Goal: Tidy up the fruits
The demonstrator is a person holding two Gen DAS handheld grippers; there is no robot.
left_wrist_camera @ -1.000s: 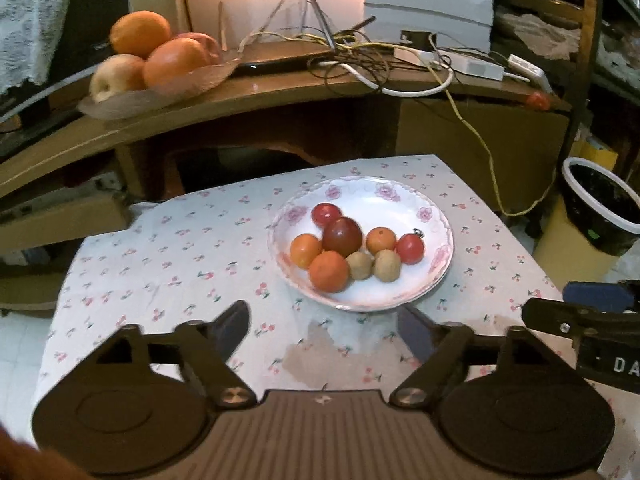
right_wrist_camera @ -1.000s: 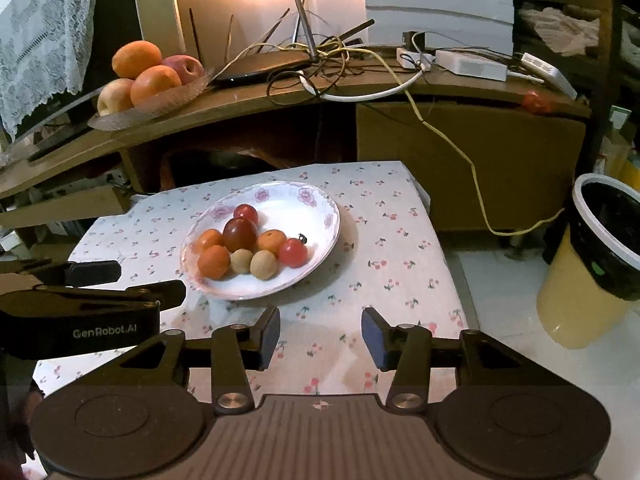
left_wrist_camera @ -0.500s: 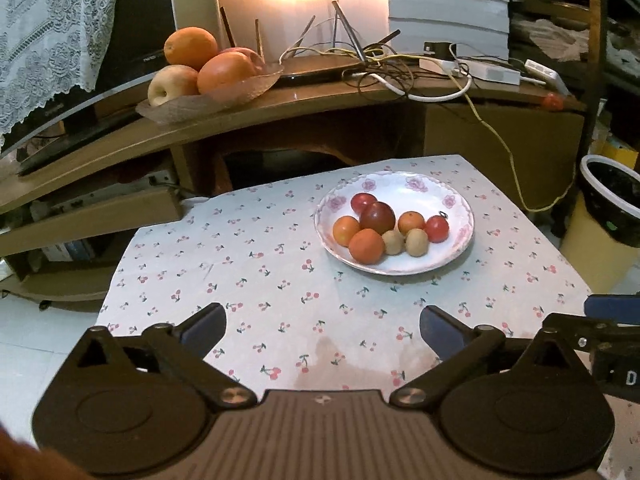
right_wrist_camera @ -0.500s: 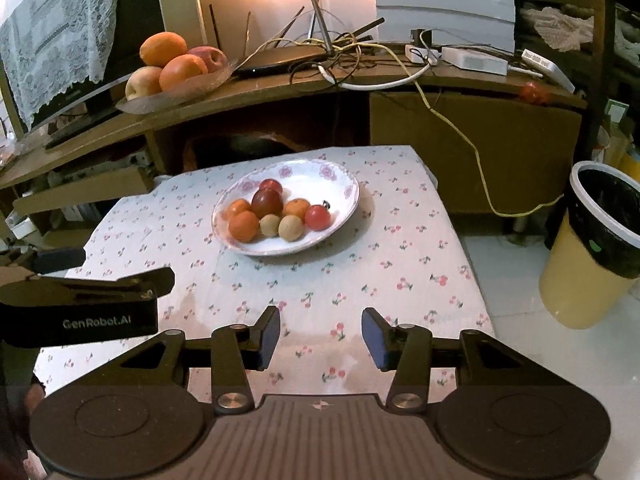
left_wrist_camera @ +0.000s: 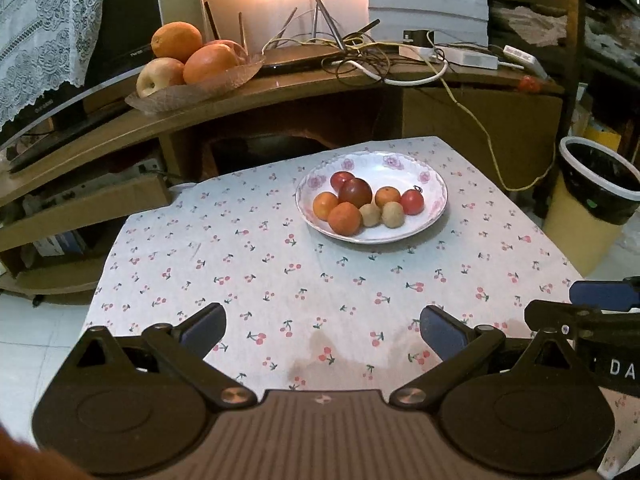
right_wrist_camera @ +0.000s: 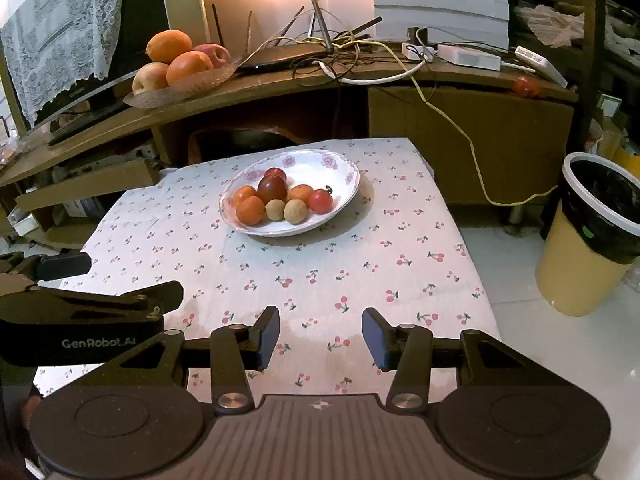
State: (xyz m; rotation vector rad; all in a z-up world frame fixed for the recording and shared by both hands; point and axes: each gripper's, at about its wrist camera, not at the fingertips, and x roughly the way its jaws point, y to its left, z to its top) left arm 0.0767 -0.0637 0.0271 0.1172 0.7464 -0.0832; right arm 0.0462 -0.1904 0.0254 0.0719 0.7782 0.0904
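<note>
A white floral plate [left_wrist_camera: 432, 184] [right_wrist_camera: 344, 168] sits at the far side of the cherry-print table. It holds several small fruits: orange ones [left_wrist_camera: 345, 219], a dark red one [left_wrist_camera: 355, 192], two brown ones [left_wrist_camera: 393, 214] and a red tomato [left_wrist_camera: 412, 202]. My left gripper [left_wrist_camera: 320, 330] is wide open and empty over the near table edge. My right gripper [right_wrist_camera: 319, 337] is open and empty, well short of the plate. Each gripper shows at the edge of the other's view.
A shelf behind the table carries a glass dish of large oranges and apples [left_wrist_camera: 188, 60], cables and a router [left_wrist_camera: 360, 52]. A small red fruit [left_wrist_camera: 529, 84] lies at the shelf's right end. A yellow bin with a black liner [right_wrist_camera: 592, 236] stands right of the table.
Both grippers have pulled back from the plate toward the near table edge. The left gripper's jaws have opened wider. The fruits have not moved.
</note>
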